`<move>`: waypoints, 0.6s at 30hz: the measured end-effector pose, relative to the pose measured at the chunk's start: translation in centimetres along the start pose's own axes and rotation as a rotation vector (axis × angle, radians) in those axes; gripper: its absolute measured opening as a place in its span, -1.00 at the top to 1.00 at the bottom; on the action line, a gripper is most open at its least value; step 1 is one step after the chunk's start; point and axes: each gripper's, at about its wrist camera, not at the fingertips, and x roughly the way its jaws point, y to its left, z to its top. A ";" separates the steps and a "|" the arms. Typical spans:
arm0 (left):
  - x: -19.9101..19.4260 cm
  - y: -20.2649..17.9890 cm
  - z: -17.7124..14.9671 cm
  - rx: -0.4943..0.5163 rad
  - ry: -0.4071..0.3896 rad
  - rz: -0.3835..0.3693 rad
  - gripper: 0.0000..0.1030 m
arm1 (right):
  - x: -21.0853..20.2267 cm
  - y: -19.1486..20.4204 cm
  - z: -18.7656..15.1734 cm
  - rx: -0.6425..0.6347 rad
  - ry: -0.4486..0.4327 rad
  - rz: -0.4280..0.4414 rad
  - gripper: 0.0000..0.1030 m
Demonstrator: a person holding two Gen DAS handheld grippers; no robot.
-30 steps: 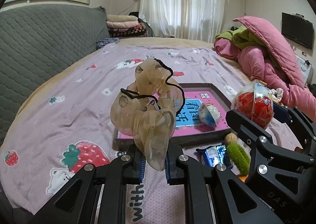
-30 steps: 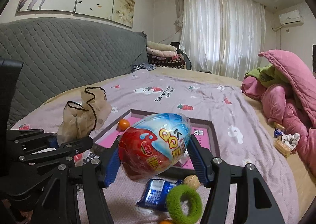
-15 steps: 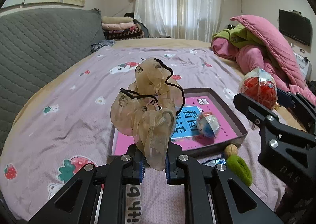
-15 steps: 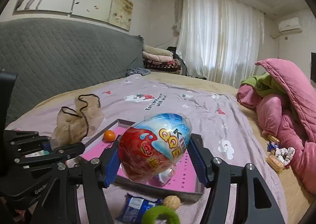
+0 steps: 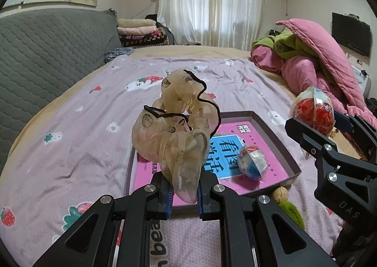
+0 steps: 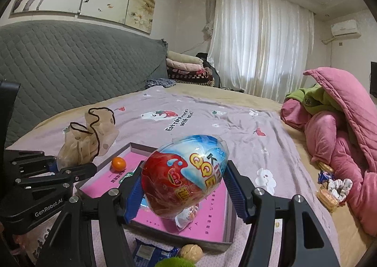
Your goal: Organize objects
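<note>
- Left tool (image 5: 183, 192) pinches the lower end of a sheer beige scrunchie (image 5: 175, 135) trimmed with black cord; the fabric puffs upward above the blue finger pads, held in the air over the near left corner of the tray.
- Right tool (image 6: 185, 192) clamps a large egg-shaped toy in crinkled clear wrap (image 6: 185, 172), red below and blue-and-white above, between its blue pads, held in the air above the tray.
- Below both tools a shallow dark-rimmed tray (image 5: 273, 130) with a pink printed lining lies on the bed.
- Inside the tray, a smaller wrapped egg toy (image 5: 252, 164) rests near the right side, and a small orange fruit (image 6: 118, 163) sits at the far left corner.
- Just in front of the tray's near edge lie a walnut (image 6: 190, 252), a fuzzy green ring (image 5: 292, 215) and a blue snack packet (image 6: 150, 254).
- All of this rests on a lilac bedsheet (image 5: 82, 125) printed with strawberries and bears.
- A heap of pink and green quilts (image 6: 341, 130) is piled at the right side of the bed.
</note>
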 end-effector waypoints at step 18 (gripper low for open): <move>5.6 1.9 0.2 0.018 0.091 -0.011 0.71 | 5.7 2.3 0.3 -0.068 0.066 0.063 -0.23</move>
